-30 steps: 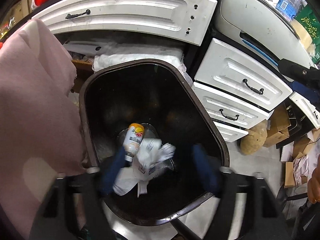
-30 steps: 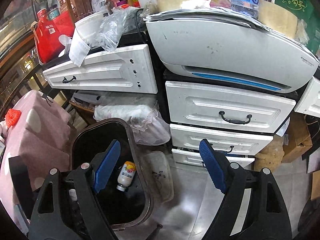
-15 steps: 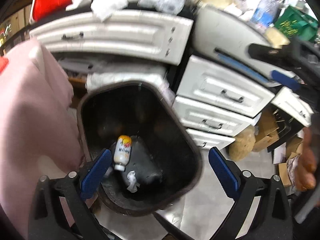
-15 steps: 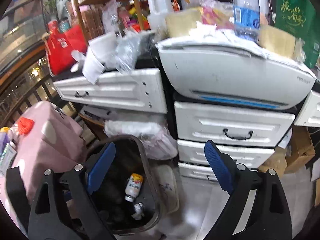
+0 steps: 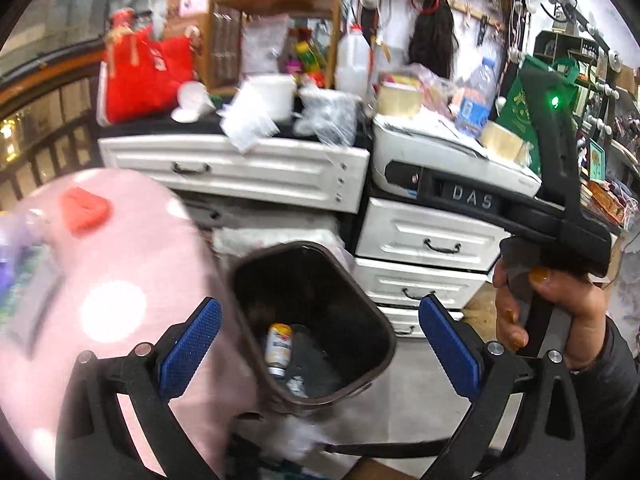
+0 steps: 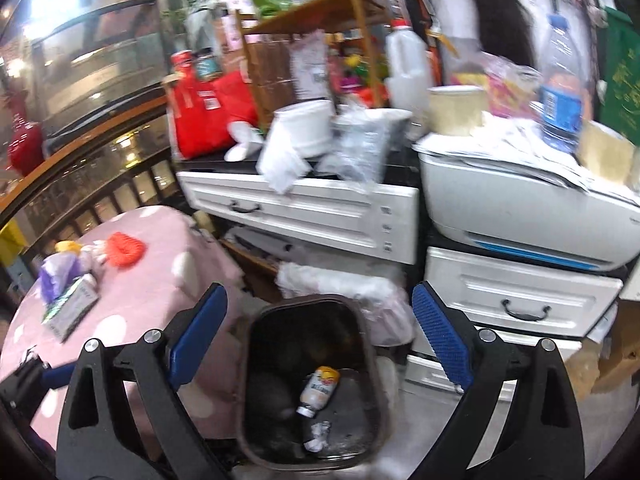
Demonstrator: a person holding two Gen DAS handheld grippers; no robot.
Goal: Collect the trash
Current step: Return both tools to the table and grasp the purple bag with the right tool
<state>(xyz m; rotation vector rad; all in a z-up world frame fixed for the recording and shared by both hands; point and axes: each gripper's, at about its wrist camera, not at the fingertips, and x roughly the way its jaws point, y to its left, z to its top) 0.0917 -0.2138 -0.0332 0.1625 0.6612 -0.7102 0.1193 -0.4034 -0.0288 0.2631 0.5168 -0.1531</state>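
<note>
Both the left gripper (image 5: 316, 350) and the right gripper (image 6: 320, 340), fingers spread apart after widening and empty, hang above the bin (image 6: 256, 360). Inside lie a bottle (image 6: 318, 390) and crumpled paper (image 6: 318, 438): light trash, likely best pinched across the bottle's stiff middle.

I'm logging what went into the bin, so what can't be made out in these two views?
- Bottle in the trash bin: label print too small and blurred in both views.
- Crumpled paper: clear in the right wrist view, only a pale blur in the left.
- Bin's far inner wall: too dark.
- Floor nearest the bin: hidden by the left claw and right claw.
</note>
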